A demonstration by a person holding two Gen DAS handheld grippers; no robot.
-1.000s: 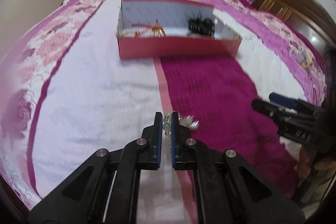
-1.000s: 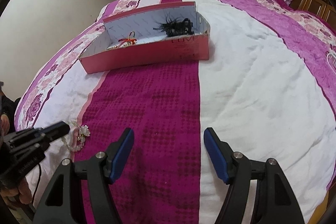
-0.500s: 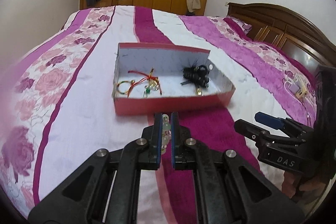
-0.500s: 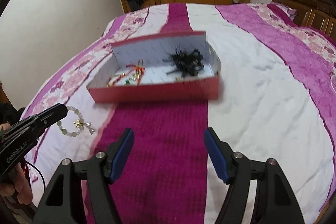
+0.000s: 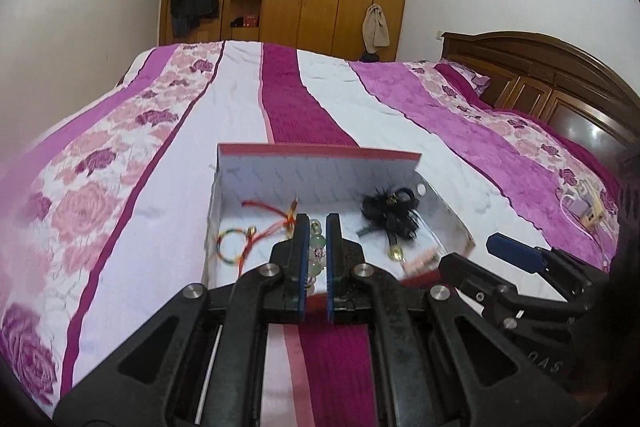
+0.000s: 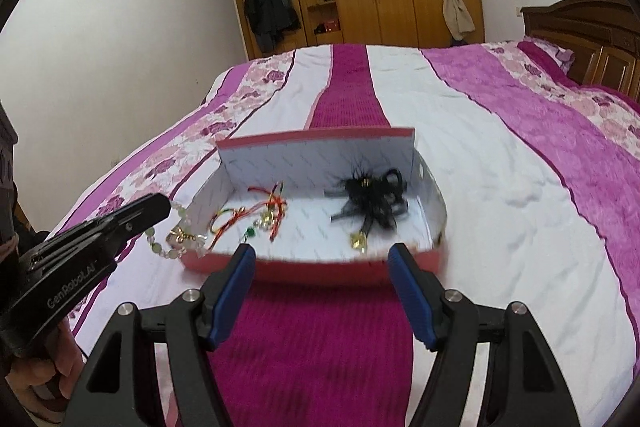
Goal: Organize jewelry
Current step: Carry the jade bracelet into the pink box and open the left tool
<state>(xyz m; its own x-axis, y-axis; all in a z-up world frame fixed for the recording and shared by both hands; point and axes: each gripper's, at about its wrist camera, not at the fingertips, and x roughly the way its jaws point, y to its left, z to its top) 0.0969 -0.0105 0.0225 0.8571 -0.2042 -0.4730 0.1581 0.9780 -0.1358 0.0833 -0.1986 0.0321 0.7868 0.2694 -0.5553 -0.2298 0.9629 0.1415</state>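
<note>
Left claw (image 5: 314, 259) pinches pale-green bead bracelet (image 5: 316, 251), jaws nearly closed, above near edge of red box (image 5: 320, 151) on striped bed (image 5: 120, 195); "DAS" readable on right claw body. Right wrist view: right claw (image 6: 323, 293) wide open, empty, before box front. Left claw reads "GenRobot.AI", bracelet (image 6: 176, 241) dangling over box's left corner. Red cord bracelets (image 6: 248, 215), black hair tie (image 6: 372, 199) inside.

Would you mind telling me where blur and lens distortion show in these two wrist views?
Left wrist view: the box front edge smears with motion blur near the left gripper, while the beaded bracelet stays fairly sharp; fisheye bows the bed. Right wrist view: the box front rim and black hair tie blur; the right gripper stays crisp; corners vignette dark.
</note>
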